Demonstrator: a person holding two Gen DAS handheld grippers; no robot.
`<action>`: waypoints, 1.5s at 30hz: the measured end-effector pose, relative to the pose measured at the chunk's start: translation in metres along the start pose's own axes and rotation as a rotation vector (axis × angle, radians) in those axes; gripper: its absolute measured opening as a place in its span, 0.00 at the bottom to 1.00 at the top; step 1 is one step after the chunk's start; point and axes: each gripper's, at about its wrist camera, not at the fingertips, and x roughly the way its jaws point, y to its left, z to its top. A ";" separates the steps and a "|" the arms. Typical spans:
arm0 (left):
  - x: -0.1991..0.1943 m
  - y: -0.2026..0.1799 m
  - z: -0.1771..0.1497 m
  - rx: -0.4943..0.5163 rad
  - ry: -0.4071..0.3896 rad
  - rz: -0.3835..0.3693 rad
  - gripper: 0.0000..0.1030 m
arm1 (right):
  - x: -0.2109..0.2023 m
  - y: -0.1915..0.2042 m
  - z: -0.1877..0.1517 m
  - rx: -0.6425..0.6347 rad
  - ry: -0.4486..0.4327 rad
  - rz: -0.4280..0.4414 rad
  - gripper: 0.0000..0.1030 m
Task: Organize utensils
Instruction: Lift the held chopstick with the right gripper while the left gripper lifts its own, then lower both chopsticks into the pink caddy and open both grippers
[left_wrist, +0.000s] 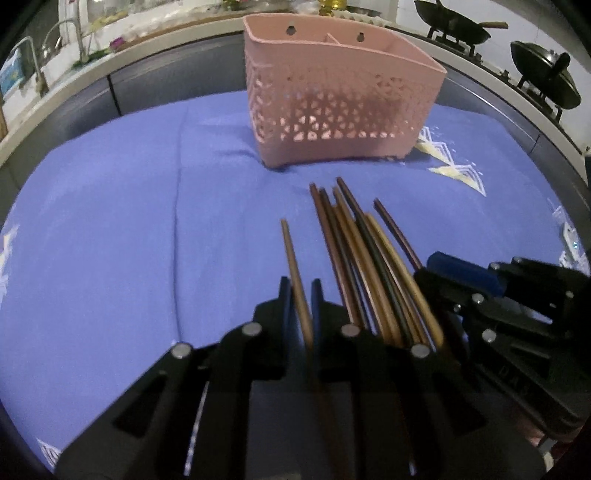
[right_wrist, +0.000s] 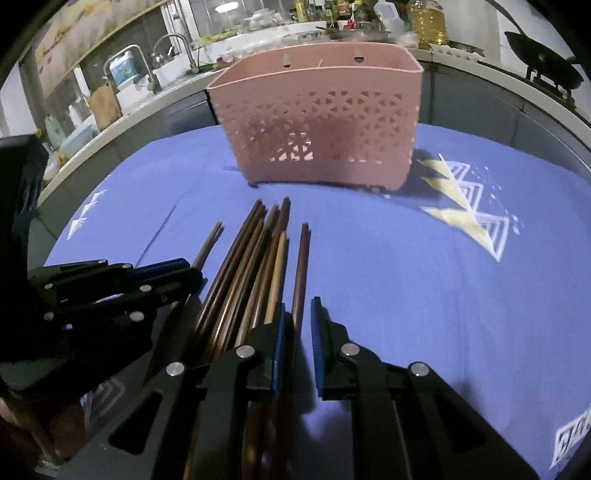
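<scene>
On the blue cloth (left_wrist: 110, 240), near side of the pink utensil basket (left_wrist: 332, 103): the whole chopstick bundle (left_wrist: 369, 266) lies flat, tips pointing at the basket, short of touching it. None of it is in the basket yet.

My left gripper (left_wrist: 303, 295) is clamped on a single light-brown chopstick (left_wrist: 291, 266), the one sitting apart on the bundle's left edge. Pads press both sides of it, and it runs back between my fingers under the camera.

My right gripper (right_wrist: 297, 317) is nearly closed around the reddish-brown chopstick (right_wrist: 301, 266) on the bundle's right edge. It sits against the left pad; there's a visible gap to the right pad, so I can't confirm a firm pinch from this view. Jaws aren't moving.

Both grippers sit side by side at the handle end of the bundle, on the side away from the basket.

Basket: upright, divider visible inside, two hanging holes in the back wall. Dark shadow shows through the lattice, but I can't tell if anything is inside.

Progress call: early. Two sticks picked out, nothing sorted in that I can see. Left to do: carry these two over the rim, drop them in a compartment, then repeat for the rest.
</scene>
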 end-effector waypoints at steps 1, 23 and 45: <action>0.002 0.000 0.003 0.008 -0.008 0.002 0.10 | 0.004 -0.001 0.005 -0.001 0.005 0.003 0.14; -0.178 0.023 -0.001 -0.016 -0.564 -0.190 0.04 | -0.146 -0.013 -0.003 0.023 -0.570 0.102 0.05; -0.227 0.009 0.160 0.015 -0.795 -0.079 0.04 | -0.172 -0.006 0.174 0.057 -0.856 0.077 0.05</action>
